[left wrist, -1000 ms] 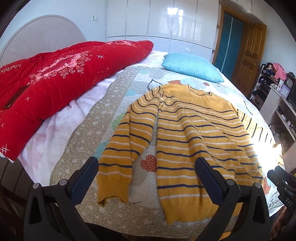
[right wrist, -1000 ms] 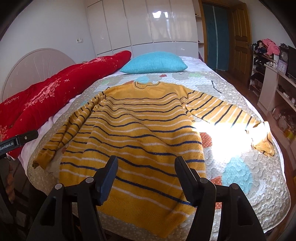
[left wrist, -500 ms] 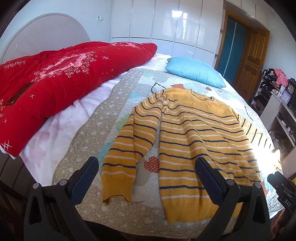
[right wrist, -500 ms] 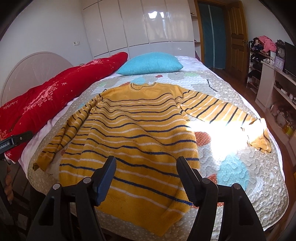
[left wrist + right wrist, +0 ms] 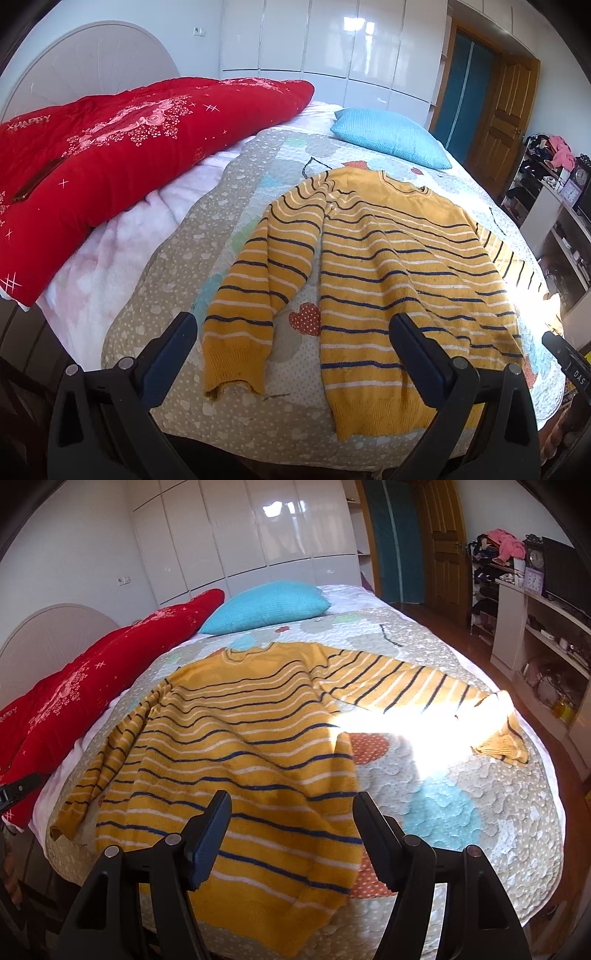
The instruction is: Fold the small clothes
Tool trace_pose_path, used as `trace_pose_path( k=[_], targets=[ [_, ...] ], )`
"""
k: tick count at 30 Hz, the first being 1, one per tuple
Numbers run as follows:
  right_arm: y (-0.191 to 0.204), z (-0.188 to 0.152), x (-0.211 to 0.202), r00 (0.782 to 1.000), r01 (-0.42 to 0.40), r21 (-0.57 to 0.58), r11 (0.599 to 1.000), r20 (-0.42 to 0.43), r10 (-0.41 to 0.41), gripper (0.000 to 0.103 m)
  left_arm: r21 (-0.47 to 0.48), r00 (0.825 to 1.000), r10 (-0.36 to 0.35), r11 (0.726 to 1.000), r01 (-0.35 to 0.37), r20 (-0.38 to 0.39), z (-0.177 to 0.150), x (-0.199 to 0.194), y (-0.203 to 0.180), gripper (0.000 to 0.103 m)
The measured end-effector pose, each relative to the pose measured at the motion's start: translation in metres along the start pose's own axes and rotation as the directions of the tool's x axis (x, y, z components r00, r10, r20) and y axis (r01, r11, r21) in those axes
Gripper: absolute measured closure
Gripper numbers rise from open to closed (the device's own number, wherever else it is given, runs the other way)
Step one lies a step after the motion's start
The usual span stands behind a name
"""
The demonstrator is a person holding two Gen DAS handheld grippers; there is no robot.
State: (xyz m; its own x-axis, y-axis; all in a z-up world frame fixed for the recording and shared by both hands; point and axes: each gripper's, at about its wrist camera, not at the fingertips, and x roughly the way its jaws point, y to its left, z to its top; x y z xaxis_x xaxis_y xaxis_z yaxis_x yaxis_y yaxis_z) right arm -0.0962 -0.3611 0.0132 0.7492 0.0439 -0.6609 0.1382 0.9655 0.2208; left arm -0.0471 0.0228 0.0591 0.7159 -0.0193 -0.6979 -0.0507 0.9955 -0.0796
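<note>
Sweater point(image 5: 388, 266) flat on quilt point(image 5: 155, 295), collar far, hem near; both tools point(image 5: 291, 332) point(image 5: 291, 812) spread, holding nothing.

A mustard-yellow knit sweater point(image 5: 399, 273) with navy and white stripes lies flat and unfolded on the bed's quilt point(image 5: 177, 280), neckline toward the pillows, hem at the near edge, one sleeve alongside the body, the other spread outward.

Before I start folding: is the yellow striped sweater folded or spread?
Spread. The sweater lies flat on the quilt, both sleeves out, no fold visible.
</note>
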Motion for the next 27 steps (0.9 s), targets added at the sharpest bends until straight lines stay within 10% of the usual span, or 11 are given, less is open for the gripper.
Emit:
trace_pose_path(
  k=[6,15,23,25,27],
  targets=[
    [-0.082,-0.002,-0.002,0.991,0.124,0.167,0.978,0.026,-0.130,0.030,0.004,0.999,-0.006,1.000,0.006,-0.043,-0.008,0.013,-0.003,0.000],
    [-0.203,-0.015,0.020,0.996,0.052,0.496,0.867,0.033,-0.078,0.030,0.100,0.993,-0.023,0.994,0.035,-0.120,-0.021,0.029,-0.041,0.000],
    [-0.169,0.021,0.073,0.921,0.390,-0.036,0.920,0.019,-0.390,0.031,0.165,0.989,-0.013,0.986,0.038,-0.149,-0.026,0.034,-0.063,0.000],
    [-0.174,0.028,0.087,0.915,0.402,-0.105,0.910,-0.002,-0.404,0.085,0.172,0.986,-0.019,0.984,0.048,-0.165,-0.027,0.036,-0.066,0.000],
    [-0.204,0.043,0.087,0.937,0.348,-0.008,0.937,-0.022,-0.348,0.091,0.181,0.986,-0.017,0.982,0.047,-0.165,-0.028,0.036,-0.069,0.000]
  ],
)
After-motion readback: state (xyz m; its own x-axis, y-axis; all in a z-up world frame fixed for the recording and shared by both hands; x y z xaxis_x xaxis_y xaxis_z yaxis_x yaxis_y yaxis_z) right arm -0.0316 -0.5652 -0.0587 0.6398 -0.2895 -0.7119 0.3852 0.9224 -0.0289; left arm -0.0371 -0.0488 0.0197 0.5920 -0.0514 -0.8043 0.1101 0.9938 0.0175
